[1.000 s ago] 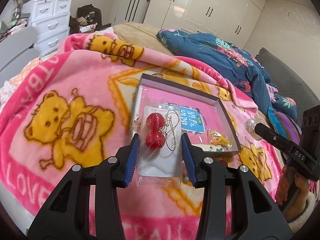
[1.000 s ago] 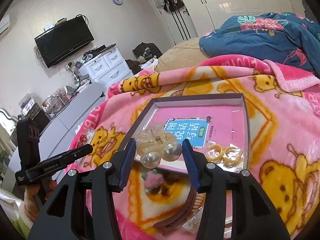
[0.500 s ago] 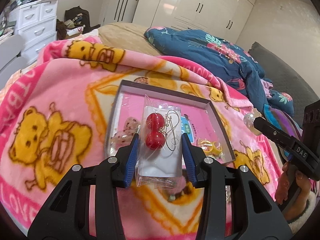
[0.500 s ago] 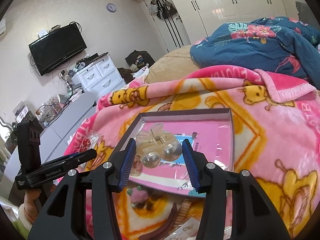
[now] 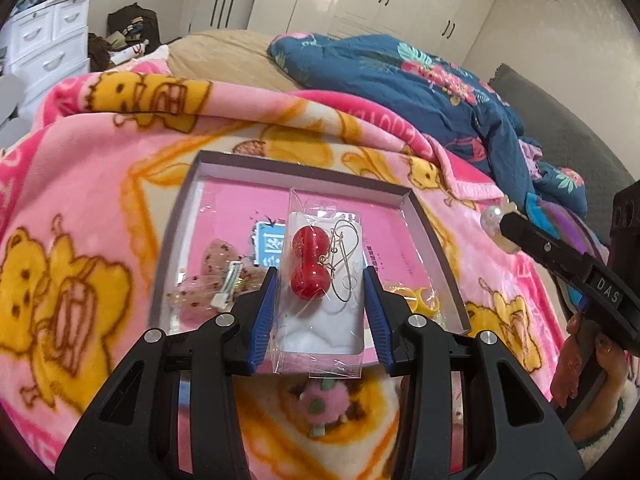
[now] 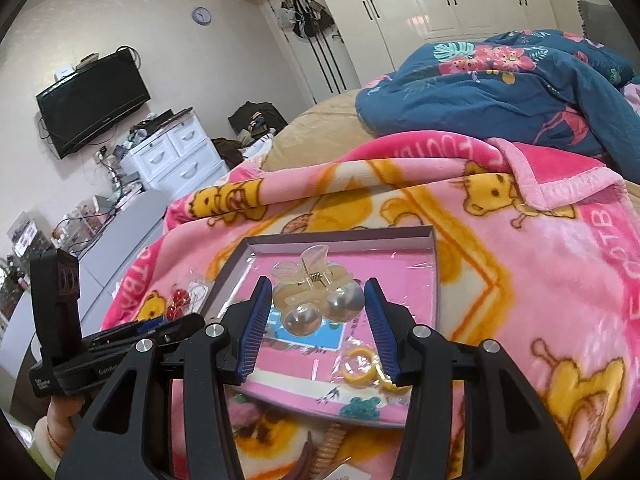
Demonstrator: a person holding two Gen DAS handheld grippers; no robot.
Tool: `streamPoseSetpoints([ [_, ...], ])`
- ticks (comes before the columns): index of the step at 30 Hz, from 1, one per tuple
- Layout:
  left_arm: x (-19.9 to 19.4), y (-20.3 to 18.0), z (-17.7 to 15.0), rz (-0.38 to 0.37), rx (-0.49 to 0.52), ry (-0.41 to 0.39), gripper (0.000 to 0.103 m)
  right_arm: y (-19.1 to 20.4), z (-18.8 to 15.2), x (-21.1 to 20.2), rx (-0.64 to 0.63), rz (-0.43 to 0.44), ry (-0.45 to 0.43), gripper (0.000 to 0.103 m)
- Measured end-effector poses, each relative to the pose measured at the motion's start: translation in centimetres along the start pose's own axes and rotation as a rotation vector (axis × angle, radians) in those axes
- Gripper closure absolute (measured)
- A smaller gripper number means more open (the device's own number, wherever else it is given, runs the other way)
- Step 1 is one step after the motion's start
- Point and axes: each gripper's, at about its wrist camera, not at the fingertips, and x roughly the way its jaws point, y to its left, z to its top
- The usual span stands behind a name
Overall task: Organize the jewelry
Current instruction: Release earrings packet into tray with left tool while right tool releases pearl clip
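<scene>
Left gripper (image 5: 320,312) pinches a clear packet of red-ball earrings (image 5: 320,280) between its blue pads, held over the near edge of the shallow box (image 5: 436,236). Right gripper (image 6: 316,320) pinches a pearl hair claw (image 6: 316,300) over the same box's near edge. Below the left claw, a pink fuzzy clip (image 5: 320,400) on the bear blanket (image 5: 80,200), partly hidden by the packet. A brown clip (image 6: 316,452) sits at the right view's bottom, cut off. Inside the box: a pink bow clip (image 5: 216,284) at its near left corner, yellow rings (image 6: 360,364) in a wrapper near its right edge, blue label half covered. Beyond, a blue floral quilt (image 6: 520,80).
</scene>
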Motion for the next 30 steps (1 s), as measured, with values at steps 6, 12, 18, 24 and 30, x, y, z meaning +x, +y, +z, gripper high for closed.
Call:
streamPoseSetpoints([
  [6, 2.4, -0.3, -0.2, -0.007, 0.007, 0.035, 0.069, -1.6, 0.0, 1.9, 0.028, -0.034, 0.030, 0.056],
  [12, 4.4, -0.5, -0.5, -0.004, 0.010, 0.065, 0.070, -2.7, -0.9, 3.6, 0.043, -0.058, 0.071, 0.056],
  [18, 5.1, -0.6, -0.7, -0.008, 0.005, 0.076, 0.069, -3.3, -1.8, 4.8, 0.045, -0.073, 0.103, 0.056],
  [24, 4.1, 0.0, -1.1, 0.007, 0.002, 0.062, 0.061, -3.6, -2.4, 5.9, 0.047, -0.089, 0.134, 0.056],
  [30, 2.1, 1.1, -1.1, 0.013, -0.026, 0.029, 0.056, -3.6, -3.0, 7.3, 0.040, -0.118, 0.169, 0.056],
])
